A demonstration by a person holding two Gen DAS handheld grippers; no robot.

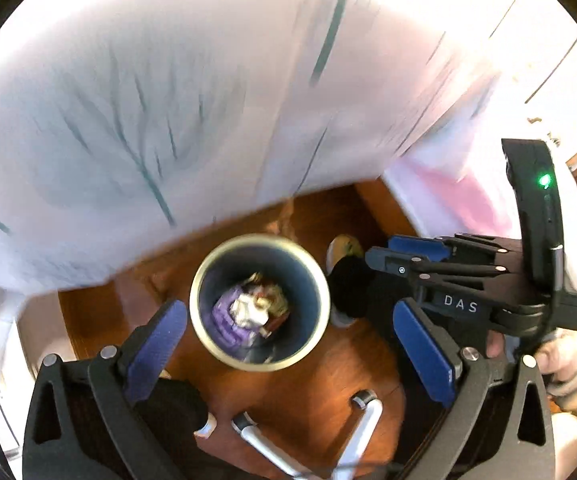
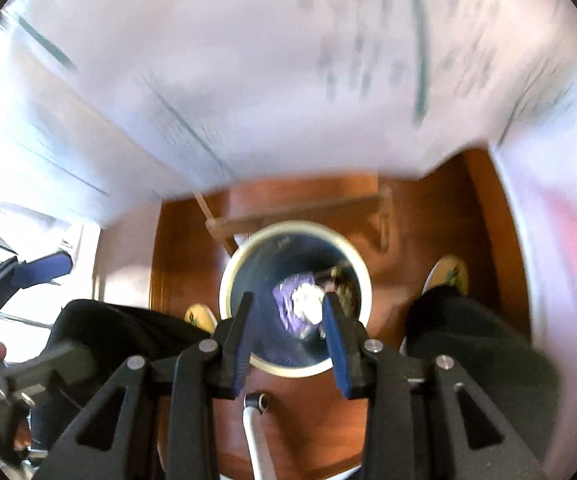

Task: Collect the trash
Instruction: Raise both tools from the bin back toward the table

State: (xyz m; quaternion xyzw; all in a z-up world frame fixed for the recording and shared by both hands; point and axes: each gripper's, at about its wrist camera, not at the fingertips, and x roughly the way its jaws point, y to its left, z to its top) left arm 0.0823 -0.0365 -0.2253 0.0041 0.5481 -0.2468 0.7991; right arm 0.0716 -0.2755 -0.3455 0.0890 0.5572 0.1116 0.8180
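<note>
Trash (image 1: 248,312) lies heaped at the bottom of the round bin (image 1: 204,320) on the floor, so collecting looks mostly done; above the bin the left gripper (image 1: 288,344) gapes wide and empty, the right gripper (image 2: 288,336) narrow and empty.

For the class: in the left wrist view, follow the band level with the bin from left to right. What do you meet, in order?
Left gripper's left finger pad → round trash bin holding crumpled trash → person's shoe → right gripper → hand holding it.
</note>
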